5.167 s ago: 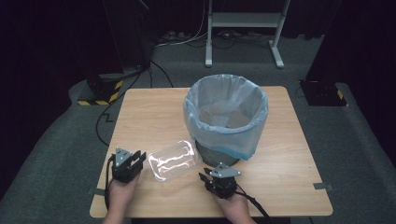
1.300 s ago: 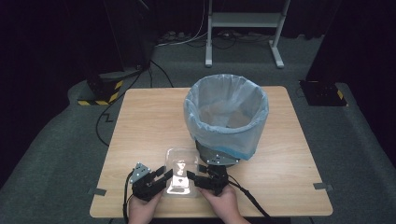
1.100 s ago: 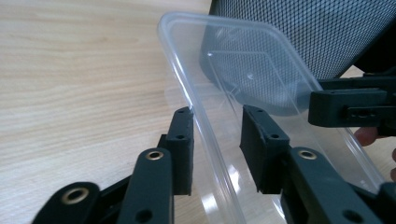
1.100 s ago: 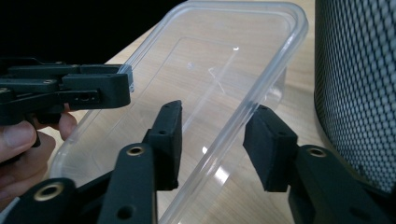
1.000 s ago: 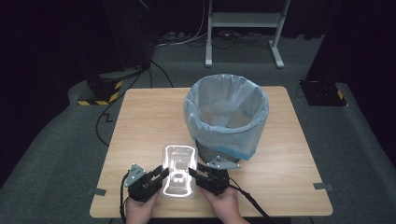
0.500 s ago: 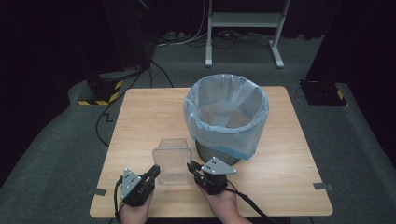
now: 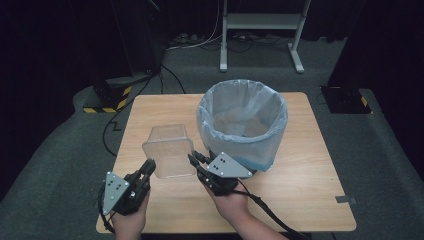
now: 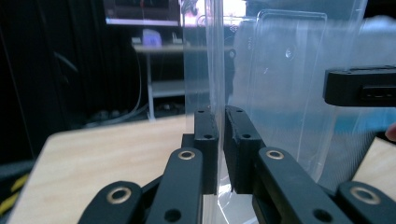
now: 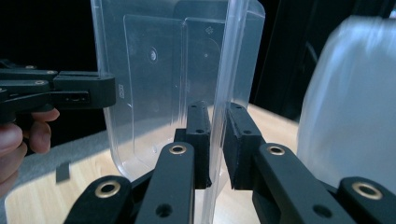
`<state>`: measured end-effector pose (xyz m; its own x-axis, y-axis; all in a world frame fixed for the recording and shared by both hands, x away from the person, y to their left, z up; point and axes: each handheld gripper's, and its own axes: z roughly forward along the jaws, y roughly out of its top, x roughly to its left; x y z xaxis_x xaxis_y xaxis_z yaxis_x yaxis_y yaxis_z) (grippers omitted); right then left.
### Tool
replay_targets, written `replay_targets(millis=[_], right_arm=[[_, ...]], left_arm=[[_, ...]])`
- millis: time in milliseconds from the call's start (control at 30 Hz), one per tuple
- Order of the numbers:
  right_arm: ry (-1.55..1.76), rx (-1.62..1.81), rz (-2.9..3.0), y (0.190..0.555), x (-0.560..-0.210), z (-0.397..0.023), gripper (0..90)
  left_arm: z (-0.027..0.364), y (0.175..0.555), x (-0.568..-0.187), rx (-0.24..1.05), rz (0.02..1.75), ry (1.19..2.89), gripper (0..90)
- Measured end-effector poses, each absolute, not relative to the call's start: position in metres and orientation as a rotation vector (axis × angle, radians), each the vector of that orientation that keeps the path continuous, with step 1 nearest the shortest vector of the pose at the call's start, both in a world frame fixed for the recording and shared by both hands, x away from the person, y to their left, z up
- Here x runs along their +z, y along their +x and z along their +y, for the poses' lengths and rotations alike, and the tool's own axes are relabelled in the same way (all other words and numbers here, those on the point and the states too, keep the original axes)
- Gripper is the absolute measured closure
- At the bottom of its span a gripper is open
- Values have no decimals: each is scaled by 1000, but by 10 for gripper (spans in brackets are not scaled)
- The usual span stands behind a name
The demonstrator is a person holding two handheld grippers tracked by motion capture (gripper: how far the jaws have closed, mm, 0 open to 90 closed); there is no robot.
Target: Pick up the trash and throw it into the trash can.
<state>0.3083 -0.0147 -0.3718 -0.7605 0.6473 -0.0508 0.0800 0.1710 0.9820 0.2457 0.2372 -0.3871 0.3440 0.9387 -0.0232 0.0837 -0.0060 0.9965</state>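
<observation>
Plastic, clear and thin-walled: the container (image 7: 169,152) we noted was a rectangular tub with rounded corners and a moulded base panel. In the high view it sat raised above the worktop (image 7: 150,112), held between the two grippers just left of the bin (image 7: 243,122).

We saw the left gripper (image 7: 148,166) clamped on the tub's left wall. In the left gripper view its black jaws stood pinched together with only the thin transparent wall between the pads (image 8: 238,140). The wall ran straight up between them, glossy, catching light.

We saw the right gripper (image 7: 192,159) gripping the opposite wall likewise. In the right gripper view the rim edge of the tub (image 9: 219,93) passed between its jaws, the pads pressed against it on both sides. Through the plastic the left gripper (image 9: 70,93) showed, with fingers (image 9: 28,133) of the person's hand below it.

Jaw links were matte black with brass-coloured rivets. A grey three-cornered plate (image 7: 230,166) topped the right gripper.

The bin was round and dark, lined with a pale blue translucent bag (image 7: 260,150), crinkled and folded over the rim. The worktop was light wood grain, square-edged with softened corners, on grey carpet (image 7: 380,150).
</observation>
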Motion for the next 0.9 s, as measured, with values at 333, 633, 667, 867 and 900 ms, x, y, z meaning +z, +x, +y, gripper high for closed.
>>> replay_targets(millis=[333, 633, 667, 867, 900], right_arm=[[583, 1661, 1883, 303, -319, -13, 810], [527, 1669, 1799, 303, -284, -17, 806], [526, 1668, 1788, 304, -281, -20, 805], [541, 1639, 1718, 309, -261, -42, 804], [541, 1639, 1718, 309, -261, -42, 804]], left_arm=[[238, 243, -341, 972, 916, 1341, 839], [230, 247, -308, 1024, 846, 1304, 841], [226, 250, -303, 1023, 833, 1301, 841], [205, 269, -287, 995, 776, 1294, 842], [205, 269, -287, 995, 776, 1294, 843]])
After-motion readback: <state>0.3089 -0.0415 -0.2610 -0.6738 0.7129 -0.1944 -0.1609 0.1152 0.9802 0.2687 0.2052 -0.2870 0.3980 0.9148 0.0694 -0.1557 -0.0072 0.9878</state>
